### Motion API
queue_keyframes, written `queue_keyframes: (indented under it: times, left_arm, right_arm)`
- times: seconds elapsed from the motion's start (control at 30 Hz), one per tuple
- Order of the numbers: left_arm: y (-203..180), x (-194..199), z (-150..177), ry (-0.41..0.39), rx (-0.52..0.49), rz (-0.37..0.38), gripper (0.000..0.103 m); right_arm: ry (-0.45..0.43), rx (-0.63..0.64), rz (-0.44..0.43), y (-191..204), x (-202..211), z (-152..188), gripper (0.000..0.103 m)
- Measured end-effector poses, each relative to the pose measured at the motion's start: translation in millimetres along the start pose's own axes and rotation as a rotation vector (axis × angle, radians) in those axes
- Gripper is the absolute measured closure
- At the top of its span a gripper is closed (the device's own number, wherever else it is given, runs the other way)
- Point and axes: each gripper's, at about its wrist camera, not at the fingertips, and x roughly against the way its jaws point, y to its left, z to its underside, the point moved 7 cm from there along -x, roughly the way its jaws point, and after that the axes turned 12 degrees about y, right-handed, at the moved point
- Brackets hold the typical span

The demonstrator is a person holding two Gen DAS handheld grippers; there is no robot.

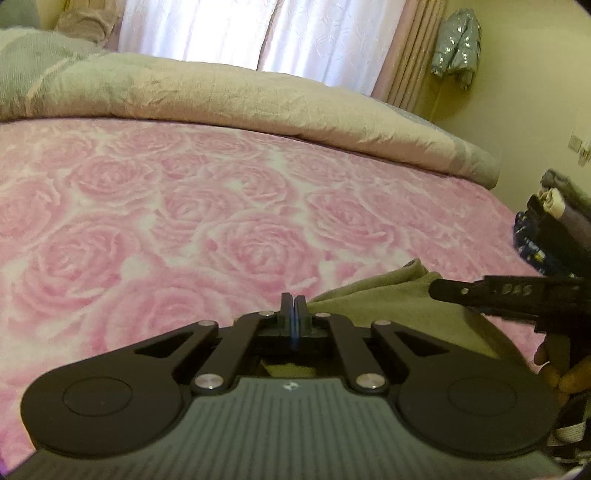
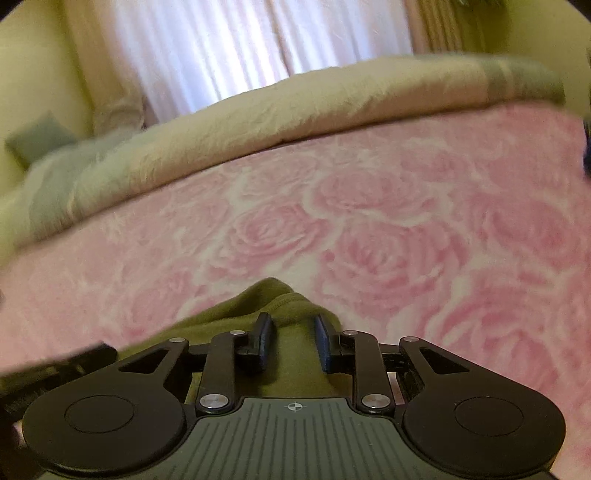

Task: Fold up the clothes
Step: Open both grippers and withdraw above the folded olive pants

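Observation:
An olive-green garment (image 1: 369, 295) lies on the pink rose-patterned bedspread (image 1: 221, 203). My left gripper (image 1: 293, 306) has its fingers pressed together on the garment's edge, and the cloth runs in a taut line from them to the right. In the right wrist view my right gripper (image 2: 293, 325) holds its jaws a little apart with a bunched fold of the garment (image 2: 291, 369) filling the gap, and a peak of cloth pokes out beyond the tips. In the left wrist view the right gripper (image 1: 443, 290) comes in from the right over the same cloth, with a person's fingers (image 1: 554, 369) behind it.
A crumpled beige duvet (image 1: 221, 92) is piled along the far side of the bed, below white curtains (image 1: 295, 33). A stack of folded dark clothes (image 1: 554, 229) sits at the bed's right edge. A silver jacket (image 1: 456, 40) hangs on the wall.

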Motion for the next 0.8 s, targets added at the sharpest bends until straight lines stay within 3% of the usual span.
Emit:
queue_keyframes:
  times: [0.07, 0.17, 0.23, 0.37, 0.43, 0.53, 0.8]
  left_arm:
    - [3, 7, -2, 0.007, 0.026, 0.025, 0.1]
    - [-1, 38, 0, -0.016, 0.035, 0.025, 0.101]
    - [-10, 60, 9, -0.025, -0.007, 0.006, 0.101]
    - [-28, 86, 44, 0.003, -0.028, 0.054, 0.101]
    - [-30, 85, 65, 0.039, -0.022, 0.045, 0.1]
    - [-27, 82, 81, 0.066, 0.012, -0.002, 0.102]
    - [-39, 107, 85, 0.113, 0.028, -0.075, 0.099]
  right_arm:
    - [-0.005, -0.1, -0.048, -10, 14, -1, 0.079]
    - [-0.06, -0.121, -0.021, -14, 51, 3, 0.079]
    - [-0.079, -0.072, 0.008, -8, 75, 16, 0.079]
    - [-0.106, 0.033, 0.053, 9, 116, 54, 0.079]
    - [-0.1, 0.081, 0.079, 18, 122, 76, 0.079]
    - [-0.013, 0.121, 0.129, 19, 107, 105, 0.079]
    - [-0.017, 0.113, 0.114, 33, 134, 107, 0.079]
